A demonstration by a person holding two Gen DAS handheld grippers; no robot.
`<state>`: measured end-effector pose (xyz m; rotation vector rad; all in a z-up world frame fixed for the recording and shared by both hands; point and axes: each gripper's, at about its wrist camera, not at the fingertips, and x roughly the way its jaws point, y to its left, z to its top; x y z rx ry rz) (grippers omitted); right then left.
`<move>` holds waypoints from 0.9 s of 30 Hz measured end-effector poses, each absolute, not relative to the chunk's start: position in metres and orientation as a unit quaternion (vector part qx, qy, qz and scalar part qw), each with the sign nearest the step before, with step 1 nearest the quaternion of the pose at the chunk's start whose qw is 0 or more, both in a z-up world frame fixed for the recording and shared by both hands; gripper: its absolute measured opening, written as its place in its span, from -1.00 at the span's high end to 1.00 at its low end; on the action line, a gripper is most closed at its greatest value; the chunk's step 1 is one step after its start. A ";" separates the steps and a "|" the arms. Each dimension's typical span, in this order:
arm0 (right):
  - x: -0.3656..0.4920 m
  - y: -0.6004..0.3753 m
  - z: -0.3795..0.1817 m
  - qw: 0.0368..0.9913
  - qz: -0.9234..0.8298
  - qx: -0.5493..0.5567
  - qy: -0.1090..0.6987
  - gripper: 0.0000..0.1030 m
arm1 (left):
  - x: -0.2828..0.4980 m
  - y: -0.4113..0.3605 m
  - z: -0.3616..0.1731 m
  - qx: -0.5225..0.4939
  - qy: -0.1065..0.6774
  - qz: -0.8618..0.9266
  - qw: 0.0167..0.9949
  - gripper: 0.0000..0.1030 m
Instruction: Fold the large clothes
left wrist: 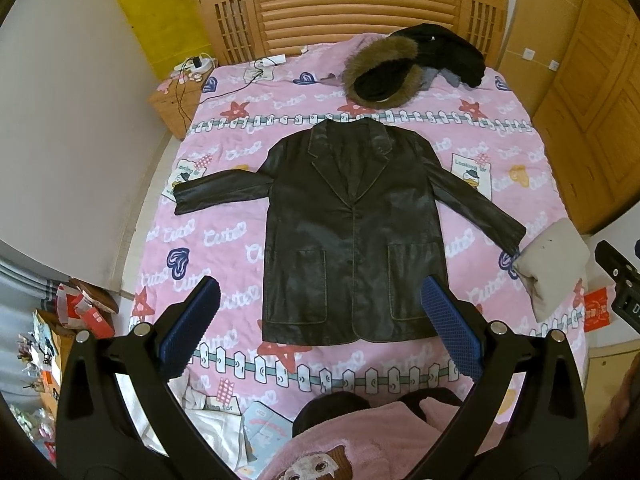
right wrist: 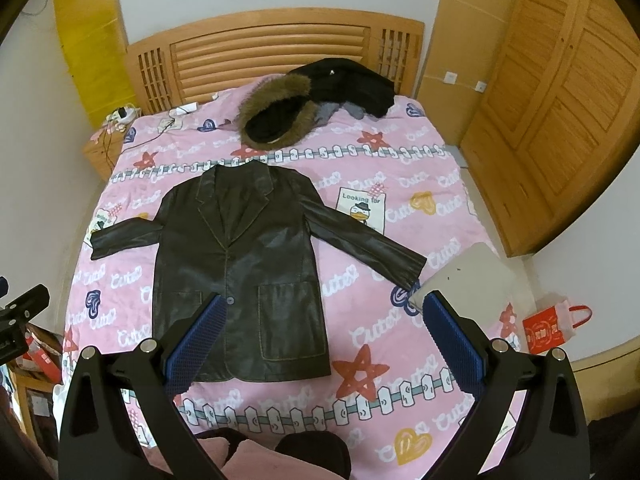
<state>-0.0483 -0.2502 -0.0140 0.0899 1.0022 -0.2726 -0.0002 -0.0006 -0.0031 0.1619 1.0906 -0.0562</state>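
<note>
A dark brown leather coat (left wrist: pixel 348 224) (right wrist: pixel 240 264) lies flat and face up on the pink patterned bedspread (left wrist: pixel 224 240) (right wrist: pixel 380 320), collar toward the headboard, both sleeves spread outward. My left gripper (left wrist: pixel 320 284) hovers open above the coat's hem, holding nothing. My right gripper (right wrist: pixel 324 300) also hangs open and empty, above the coat's lower right side and the bedspread beside it. Each gripper's body shows at the edge of the other's view.
A black fur-hooded jacket (left wrist: pixel 400 64) (right wrist: pixel 304 100) is piled near the wooden headboard (left wrist: pixel 352 8). A grey cushion (left wrist: pixel 556 268) (right wrist: pixel 468 280) sits at the bed's right edge by the sleeve cuff. A wardrobe (right wrist: pixel 552 100) stands right, a bedside table (left wrist: pixel 176 100) left, a red bag (right wrist: pixel 548 328) on the floor.
</note>
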 end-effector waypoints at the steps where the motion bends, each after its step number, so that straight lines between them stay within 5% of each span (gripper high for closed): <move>1: -0.047 -0.249 -0.014 0.867 -0.129 0.043 0.479 -0.85 | 0.000 0.000 -0.003 0.077 0.518 -0.025 0.852 -0.90; 27: -0.004 -0.278 0.002 0.892 -0.049 0.008 0.450 -0.85 | 0.052 0.032 0.010 0.001 0.508 0.073 0.859 -0.90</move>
